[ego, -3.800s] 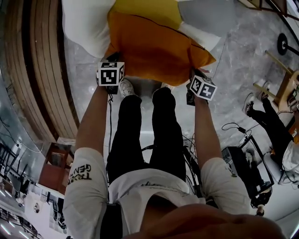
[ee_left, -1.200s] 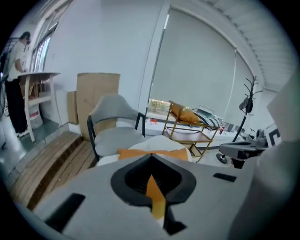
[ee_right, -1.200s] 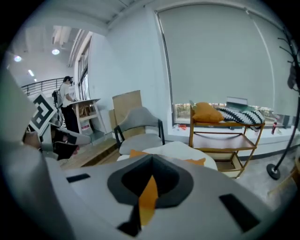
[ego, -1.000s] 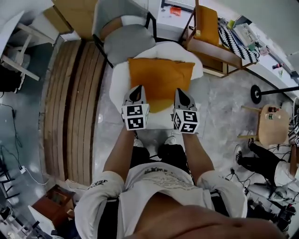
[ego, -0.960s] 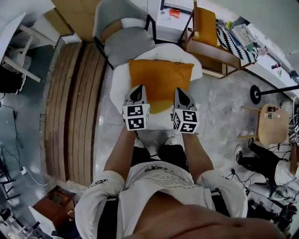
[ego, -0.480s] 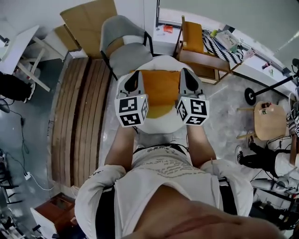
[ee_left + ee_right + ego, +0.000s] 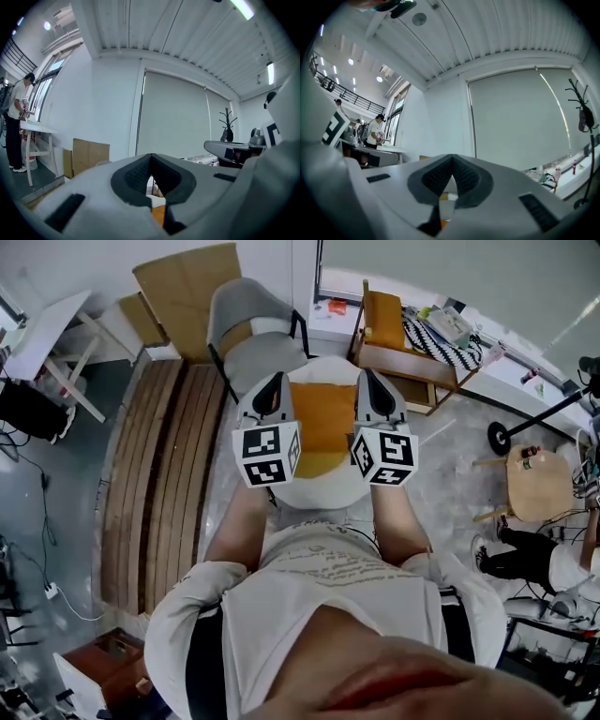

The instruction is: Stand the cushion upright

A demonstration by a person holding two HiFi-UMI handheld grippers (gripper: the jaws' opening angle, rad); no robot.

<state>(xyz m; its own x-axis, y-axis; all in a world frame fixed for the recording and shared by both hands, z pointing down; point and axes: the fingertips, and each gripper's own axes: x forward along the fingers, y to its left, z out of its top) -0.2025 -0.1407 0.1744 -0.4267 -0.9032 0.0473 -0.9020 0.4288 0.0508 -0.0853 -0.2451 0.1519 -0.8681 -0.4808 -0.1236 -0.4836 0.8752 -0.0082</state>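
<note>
- While we look down from the head view, our left gripper (image 7: 274, 382) hovers level on the left, its grey jaws pressed together with nothing between them. Its own view shows the dark pads (image 7: 135, 176) meeting on air.
- Between both tools and well below them, the orange square fabric cushion (image 7: 323, 423) sits on the white round upholstered seat (image 7: 314, 488). From above we cannot tell whether it stands on edge or lies flat.
- On the right, our right gripper (image 7: 367, 379) matches it: jaws closed, empty, pointing level.
- We judge this step to be a check of the result. If the cushion lies flat, we go down with the jaws opened and pinch its left and right top corners together. Then we lift both evenly so it cannot twist, and seat its lower edge before letting go.
- Each black-and-white marker cube (image 7: 267, 454) carries only square patterns. The print on the white shirt (image 7: 328, 563) is too blurred to read, and we find no brand.
</note>
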